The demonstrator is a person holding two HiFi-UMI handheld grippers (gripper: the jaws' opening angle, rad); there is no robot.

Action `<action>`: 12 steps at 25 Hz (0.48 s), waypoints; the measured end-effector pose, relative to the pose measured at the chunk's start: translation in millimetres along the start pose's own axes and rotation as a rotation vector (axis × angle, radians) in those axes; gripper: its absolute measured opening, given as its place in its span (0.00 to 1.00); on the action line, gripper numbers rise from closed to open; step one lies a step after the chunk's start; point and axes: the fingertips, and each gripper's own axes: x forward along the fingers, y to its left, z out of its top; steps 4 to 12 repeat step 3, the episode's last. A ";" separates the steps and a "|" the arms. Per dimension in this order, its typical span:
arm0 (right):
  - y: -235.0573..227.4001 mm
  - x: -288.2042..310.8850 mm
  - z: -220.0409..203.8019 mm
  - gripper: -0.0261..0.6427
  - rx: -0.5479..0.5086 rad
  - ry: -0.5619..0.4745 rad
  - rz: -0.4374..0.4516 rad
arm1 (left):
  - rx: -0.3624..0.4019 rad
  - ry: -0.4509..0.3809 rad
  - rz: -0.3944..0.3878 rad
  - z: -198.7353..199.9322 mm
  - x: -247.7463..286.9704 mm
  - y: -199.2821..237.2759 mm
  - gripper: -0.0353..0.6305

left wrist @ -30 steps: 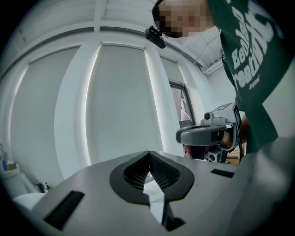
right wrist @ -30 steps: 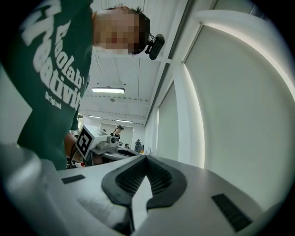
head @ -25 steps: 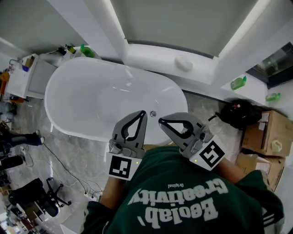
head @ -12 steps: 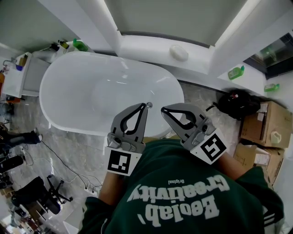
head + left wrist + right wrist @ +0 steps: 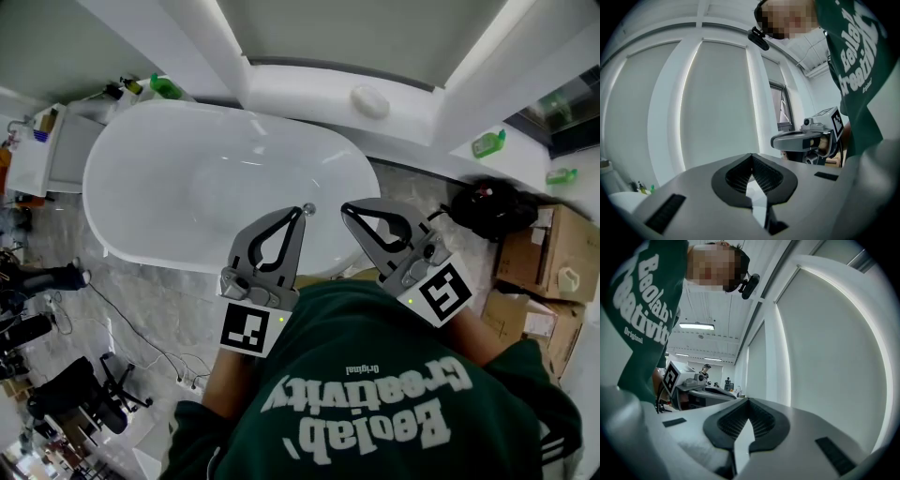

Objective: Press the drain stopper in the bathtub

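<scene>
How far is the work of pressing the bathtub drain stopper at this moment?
Nothing looks done yet. In hand: the left gripper and the right gripper, shut and empty, are held over the near rim of the bathtub. A small round metal piece, perhaps the stopper, shows beside the left tips; contact cannot be told. Left: reach down and press it.

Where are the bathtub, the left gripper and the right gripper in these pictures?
bathtub (image 5: 216,178), head view, on the bare inner basin.
left gripper (image 5: 299,216), head view, at the tip where its closed jaws meet.
right gripper (image 5: 346,210), head view, at the tip where its closed jaws meet.
</scene>
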 end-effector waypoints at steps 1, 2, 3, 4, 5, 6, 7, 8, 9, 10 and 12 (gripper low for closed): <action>-2.6 0.1 -0.1 0.06 0.001 -0.001 -0.004 | 0.001 0.001 -0.001 -0.5 0.8 0.4 0.07; -5.1 0.3 -0.3 0.06 0.002 -0.001 -0.008 | 0.001 0.003 -0.002 -0.9 1.7 0.8 0.07; -7.6 0.5 -0.5 0.06 0.005 -0.001 -0.011 | 0.002 0.004 -0.003 -1.3 2.6 1.1 0.07; -7.6 0.5 -0.5 0.06 0.005 -0.001 -0.011 | 0.002 0.004 -0.003 -1.3 2.6 1.1 0.07; -7.6 0.5 -0.5 0.06 0.005 -0.001 -0.011 | 0.002 0.004 -0.003 -1.3 2.6 1.1 0.07; -7.6 0.5 -0.5 0.06 0.005 -0.001 -0.011 | 0.002 0.004 -0.003 -1.3 2.6 1.1 0.07; -7.6 0.5 -0.5 0.06 0.005 -0.001 -0.011 | 0.002 0.004 -0.003 -1.3 2.6 1.1 0.07; -7.6 0.5 -0.5 0.06 0.005 -0.001 -0.011 | 0.002 0.004 -0.003 -1.3 2.6 1.1 0.07; -7.6 0.5 -0.5 0.06 0.005 -0.001 -0.011 | 0.002 0.004 -0.003 -1.3 2.6 1.1 0.07; -7.6 0.5 -0.5 0.06 0.005 -0.001 -0.011 | 0.002 0.004 -0.003 -1.3 2.6 1.1 0.07; -7.6 0.5 -0.5 0.06 0.005 -0.001 -0.011 | 0.002 0.004 -0.003 -1.3 2.6 1.1 0.07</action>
